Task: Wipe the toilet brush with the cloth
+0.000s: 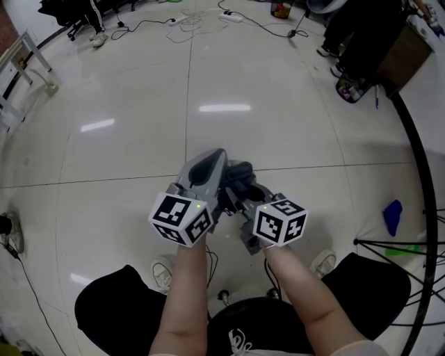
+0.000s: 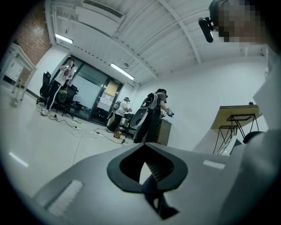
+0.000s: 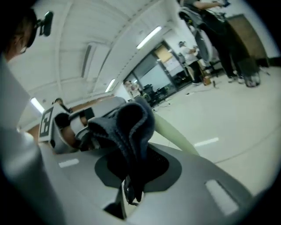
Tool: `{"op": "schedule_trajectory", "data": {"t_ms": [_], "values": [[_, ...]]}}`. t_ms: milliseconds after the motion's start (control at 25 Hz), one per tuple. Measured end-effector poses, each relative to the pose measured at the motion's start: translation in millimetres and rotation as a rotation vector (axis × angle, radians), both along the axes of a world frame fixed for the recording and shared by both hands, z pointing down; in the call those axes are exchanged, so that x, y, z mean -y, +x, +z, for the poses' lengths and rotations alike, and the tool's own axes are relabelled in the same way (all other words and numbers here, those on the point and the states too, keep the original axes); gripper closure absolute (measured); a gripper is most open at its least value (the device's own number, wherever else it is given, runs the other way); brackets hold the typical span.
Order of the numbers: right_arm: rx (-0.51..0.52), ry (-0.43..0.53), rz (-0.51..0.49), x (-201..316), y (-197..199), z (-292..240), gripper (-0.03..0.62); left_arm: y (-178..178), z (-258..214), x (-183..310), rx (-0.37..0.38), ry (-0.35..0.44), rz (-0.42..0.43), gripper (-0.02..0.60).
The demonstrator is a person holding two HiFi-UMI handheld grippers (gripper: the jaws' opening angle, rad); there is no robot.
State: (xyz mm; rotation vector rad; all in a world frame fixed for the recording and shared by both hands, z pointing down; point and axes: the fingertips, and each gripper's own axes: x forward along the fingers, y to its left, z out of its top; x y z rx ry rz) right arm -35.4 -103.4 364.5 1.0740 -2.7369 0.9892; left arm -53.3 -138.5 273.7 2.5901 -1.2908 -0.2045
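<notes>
A dark grey cloth (image 3: 131,123) is bunched up, and my right gripper (image 3: 134,151) is shut on it. In the head view the cloth (image 1: 240,174) sits at the right gripper (image 1: 245,186), just right of my left gripper (image 1: 211,163). A pale rod (image 3: 175,132), possibly the brush handle, runs from behind the cloth down to the right; what holds it is hidden. In its own view my left gripper (image 2: 145,145) has its jaws together, with nothing standing out of them. No brush head shows in any view.
Both grippers hang over a pale tiled floor (image 1: 208,83). A blue object (image 1: 393,215) lies at the right beside a black metal frame (image 1: 417,181). Cables (image 1: 174,21) trail at the far end. People (image 2: 153,105) and chairs stand in the distance.
</notes>
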Motion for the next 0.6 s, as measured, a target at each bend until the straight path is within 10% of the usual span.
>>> {"op": "schedule_trajectory", "data": {"t_ms": [600], "values": [[0.288, -0.395, 0.375, 18.3, 57.5, 87.6, 0.533, 8.0, -2.4, 2.7, -0.042, -0.003, 0.020, 0.575]]}}
